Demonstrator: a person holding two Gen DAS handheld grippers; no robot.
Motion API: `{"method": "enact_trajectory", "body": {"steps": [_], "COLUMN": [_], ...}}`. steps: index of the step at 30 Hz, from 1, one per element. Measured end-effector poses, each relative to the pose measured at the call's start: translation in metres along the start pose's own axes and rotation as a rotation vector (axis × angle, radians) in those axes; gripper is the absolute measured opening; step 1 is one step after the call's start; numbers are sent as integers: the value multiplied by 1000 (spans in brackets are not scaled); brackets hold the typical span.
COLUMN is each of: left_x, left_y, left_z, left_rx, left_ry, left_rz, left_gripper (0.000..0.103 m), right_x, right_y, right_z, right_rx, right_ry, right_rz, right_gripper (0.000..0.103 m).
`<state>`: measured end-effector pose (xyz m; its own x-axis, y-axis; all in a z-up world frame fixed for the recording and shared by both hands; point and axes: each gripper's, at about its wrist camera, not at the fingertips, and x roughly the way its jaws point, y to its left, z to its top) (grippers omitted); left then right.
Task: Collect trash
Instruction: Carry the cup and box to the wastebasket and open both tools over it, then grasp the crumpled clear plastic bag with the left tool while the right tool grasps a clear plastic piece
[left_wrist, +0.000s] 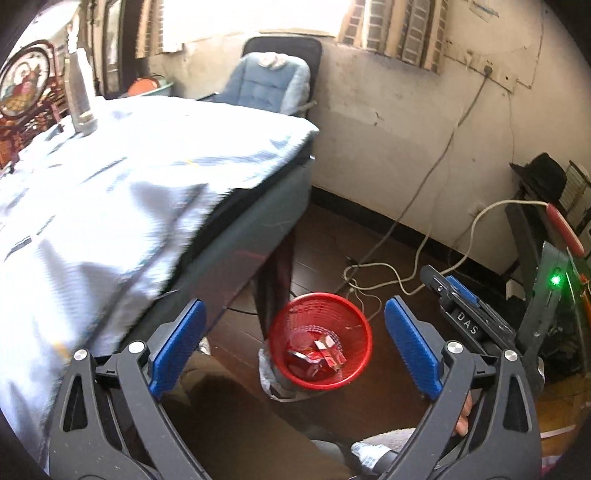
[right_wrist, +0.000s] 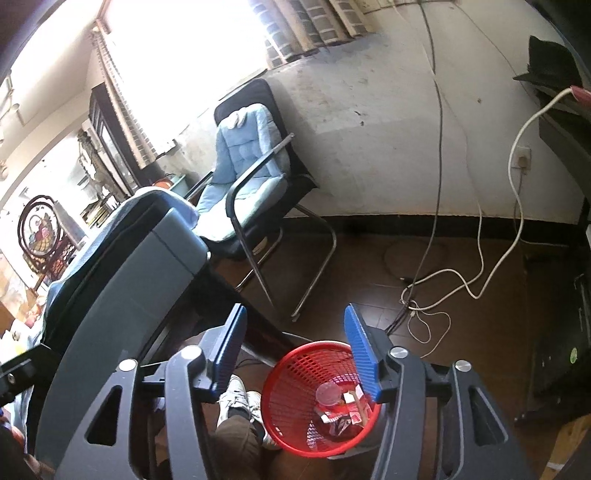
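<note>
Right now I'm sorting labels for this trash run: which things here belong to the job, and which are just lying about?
Part of the job:
- red mesh bin
- wrappers and clear lid inside it
- left gripper and right gripper, both open and empty

Just lying about:
- chair with blue cushion
- white cables on the floor
- black hat
- silver bottle

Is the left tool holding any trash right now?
No. In the left wrist view the left tool stands wide open with nothing between its blue pads, and the wrappers lie inside the red basket below.
</note>
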<state>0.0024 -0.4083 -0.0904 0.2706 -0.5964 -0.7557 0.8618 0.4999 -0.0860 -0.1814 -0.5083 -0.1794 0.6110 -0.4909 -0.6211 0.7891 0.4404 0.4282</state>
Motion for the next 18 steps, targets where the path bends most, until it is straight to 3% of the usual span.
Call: {"method": "enact_trajectory", "body": {"steps": [9, 18], "left_x": [-32, -75], "left_y": [26, 58], "left_z": [0, -7], "left_rx": [-64, -124], "left_ry": [-42, -134], "left_rz": [29, 108], "left_gripper": [94, 96], "right_x": [-6, -38], "right_y": [25, 46], "right_z": [-2, 7], "right_rx": [-68, -140], "right_ry": [29, -50], "right_rz": [-9, -32], "right_gripper": [82, 94]}}
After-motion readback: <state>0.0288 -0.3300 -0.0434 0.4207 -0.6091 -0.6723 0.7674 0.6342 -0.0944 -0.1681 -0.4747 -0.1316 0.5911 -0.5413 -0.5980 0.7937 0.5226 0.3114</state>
